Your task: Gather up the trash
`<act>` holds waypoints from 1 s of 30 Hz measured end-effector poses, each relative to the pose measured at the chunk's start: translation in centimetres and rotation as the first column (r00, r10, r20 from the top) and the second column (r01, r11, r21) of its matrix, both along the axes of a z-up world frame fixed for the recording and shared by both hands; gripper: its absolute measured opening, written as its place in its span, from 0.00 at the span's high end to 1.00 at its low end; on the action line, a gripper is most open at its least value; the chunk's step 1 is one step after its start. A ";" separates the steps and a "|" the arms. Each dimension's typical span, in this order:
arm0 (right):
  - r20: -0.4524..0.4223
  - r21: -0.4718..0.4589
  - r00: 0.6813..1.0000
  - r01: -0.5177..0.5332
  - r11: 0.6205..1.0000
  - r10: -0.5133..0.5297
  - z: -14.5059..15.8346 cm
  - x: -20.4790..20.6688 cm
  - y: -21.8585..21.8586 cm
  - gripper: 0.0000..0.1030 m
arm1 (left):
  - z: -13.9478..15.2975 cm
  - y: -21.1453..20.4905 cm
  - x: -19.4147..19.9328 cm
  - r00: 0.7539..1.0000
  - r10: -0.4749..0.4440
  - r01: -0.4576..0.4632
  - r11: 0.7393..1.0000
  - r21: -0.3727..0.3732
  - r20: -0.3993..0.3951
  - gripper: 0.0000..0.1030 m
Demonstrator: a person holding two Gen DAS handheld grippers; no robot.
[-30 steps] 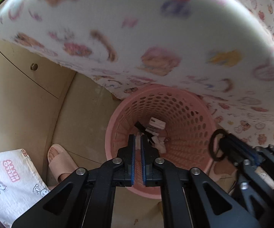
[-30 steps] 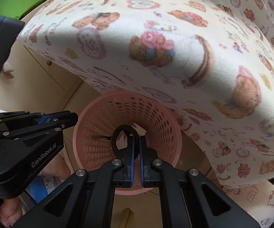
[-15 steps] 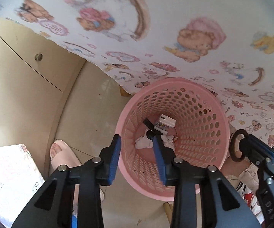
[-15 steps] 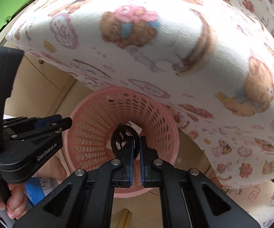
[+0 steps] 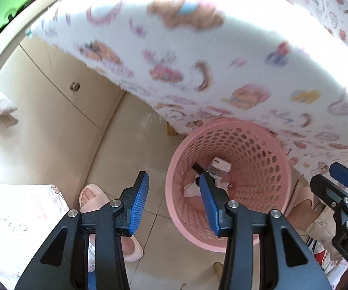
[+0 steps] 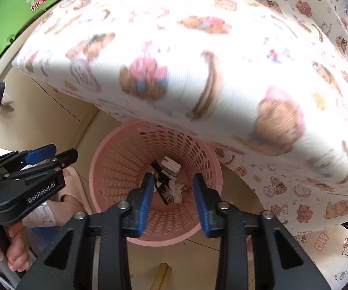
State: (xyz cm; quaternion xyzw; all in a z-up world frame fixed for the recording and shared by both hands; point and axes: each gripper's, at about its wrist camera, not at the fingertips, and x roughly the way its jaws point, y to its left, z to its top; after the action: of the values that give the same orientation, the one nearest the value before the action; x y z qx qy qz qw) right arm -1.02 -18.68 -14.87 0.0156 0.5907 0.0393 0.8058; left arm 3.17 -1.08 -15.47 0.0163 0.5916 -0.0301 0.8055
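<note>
Trash (image 6: 167,183) dropped; right tongs (image 6: 174,194) now apart.

Readable in the right wrist view: "La MaMMa" under a daisy on the green board (image 6: 17,17) above the patterned cloth (image 6: 198,60); "GenRobot.AI" on the left gripper (image 6: 50,154), left of the pink basket (image 6: 106,159); "HELLO KITTY" on fabric (image 6: 323,241) right of it. In the left wrist view, partly cut: "DA" on the right gripper (image 5: 343,181).
</note>
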 end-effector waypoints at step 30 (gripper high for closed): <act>0.439 0.006 0.891 0.129 0.992 -0.119 17.6 -4.0 -2.6 0.15 | 18.6 2.0 -0.1 0.858 0.005 0.018 0.999 -0.039 0.513 0.11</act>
State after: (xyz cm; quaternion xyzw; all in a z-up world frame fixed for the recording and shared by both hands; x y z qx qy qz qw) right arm -4.99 -21.31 2.72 0.0344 0.3924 -0.0166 0.9190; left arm 3.07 0.88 3.15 0.0087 0.3551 -0.0399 0.9339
